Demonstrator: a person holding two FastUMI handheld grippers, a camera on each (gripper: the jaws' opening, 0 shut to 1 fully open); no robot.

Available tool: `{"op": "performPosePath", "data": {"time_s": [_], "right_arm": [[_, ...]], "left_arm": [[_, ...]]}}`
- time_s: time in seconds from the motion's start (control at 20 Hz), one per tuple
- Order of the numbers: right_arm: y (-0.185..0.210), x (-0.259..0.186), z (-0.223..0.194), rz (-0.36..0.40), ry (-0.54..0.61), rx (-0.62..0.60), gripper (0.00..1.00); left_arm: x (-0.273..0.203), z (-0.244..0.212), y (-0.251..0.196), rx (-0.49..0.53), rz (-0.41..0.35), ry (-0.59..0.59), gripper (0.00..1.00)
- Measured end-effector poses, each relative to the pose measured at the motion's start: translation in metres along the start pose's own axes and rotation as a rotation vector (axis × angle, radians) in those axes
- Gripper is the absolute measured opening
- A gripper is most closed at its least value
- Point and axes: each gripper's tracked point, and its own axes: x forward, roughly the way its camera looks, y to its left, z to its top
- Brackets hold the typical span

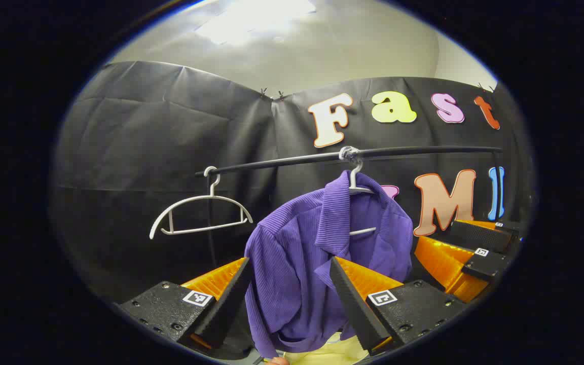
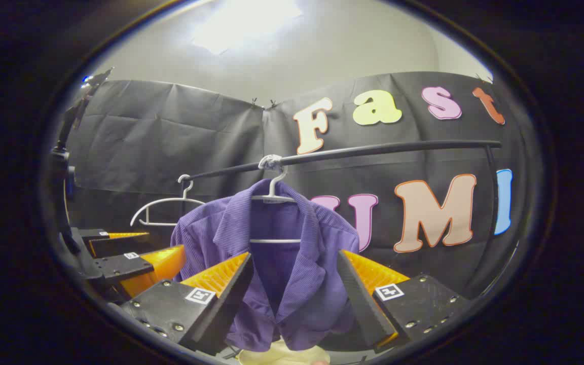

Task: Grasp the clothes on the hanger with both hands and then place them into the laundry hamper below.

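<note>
Between spread left gripper fingers: purple shirt, hanging, untouched.

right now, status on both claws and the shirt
Left claw open, right claw open, both facing the purple shirt. Shirt on its hanger on the rail. Nothing blocking.

Purple shirt: ribbed knit cloth, matt; hangers smooth plastic; rail smooth, dark.
</note>
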Motion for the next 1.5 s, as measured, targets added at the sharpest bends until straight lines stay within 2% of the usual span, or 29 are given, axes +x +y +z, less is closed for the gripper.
{"op": "performPosePath", "data": {"time_s": [0.15,0.2,0.25,0.4,0.45,0.5,0.55,0.75,0.8,0.95,1.25,1.3,1.4,1.5], "right_arm": [[0.003,0.004,-0.005,0.011,0.018,-0.002,0.99],[0.004,0.003,-0.006,0.014,0.020,-0.005,0.95],[0.005,0.002,-0.006,0.019,0.019,-0.007,0.98],[0.007,0.001,-0.010,0.031,0.021,0.002,0.99],[0.008,0.001,-0.009,0.032,0.019,0.000,0.95],[0.007,0.001,-0.008,0.035,0.017,0.000,0.99],[0.007,0.000,-0.007,0.038,0.015,0.001,0.95],[0.008,-0.001,-0.008,0.044,0.012,0.003,0.95],[0.008,-0.001,-0.007,0.044,0.011,0.001,0.94],[0.008,-0.001,-0.007,0.045,0.013,0.000,0.94],[0.007,-0.001,-0.008,0.040,0.020,-0.009,0.95],[0.007,-0.001,-0.008,0.038,0.020,-0.010,0.95],[0.005,-0.001,-0.008,0.034,0.017,-0.013,0.95],[0.005,0.000,-0.007,0.030,0.013,-0.018,0.95]], "left_arm": [[0.001,0.002,0.008,0.003,0.021,-0.003,0.92],[0.001,0.004,0.010,0.005,0.025,-0.005,0.92],[0.000,0.003,0.011,0.006,0.029,-0.006,0.92],[0.000,0.005,0.012,0.009,0.034,-0.008,0.92],[-0.001,0.006,0.012,0.012,0.035,-0.007,0.93],[0.000,0.007,0.011,0.014,0.037,-0.008,0.93],[0.000,0.007,0.011,0.016,0.038,-0.008,0.93],[-0.002,0.009,0.012,0.021,0.046,-0.012,0.93],[-0.002,0.008,0.012,0.022,0.048,-0.010,0.96],[-0.002,0.006,0.015,0.020,0.058,-0.002,0.93],[-0.001,0.001,0.012,0.023,0.060,0.011,0.93],[-0.001,0.000,0.011,0.024,0.061,0.012,0.96],[0.002,-0.001,0.008,0.028,0.066,0.012,0.92],[0.004,-0.003,0.003,0.028,0.063,0.016,0.95]]}}
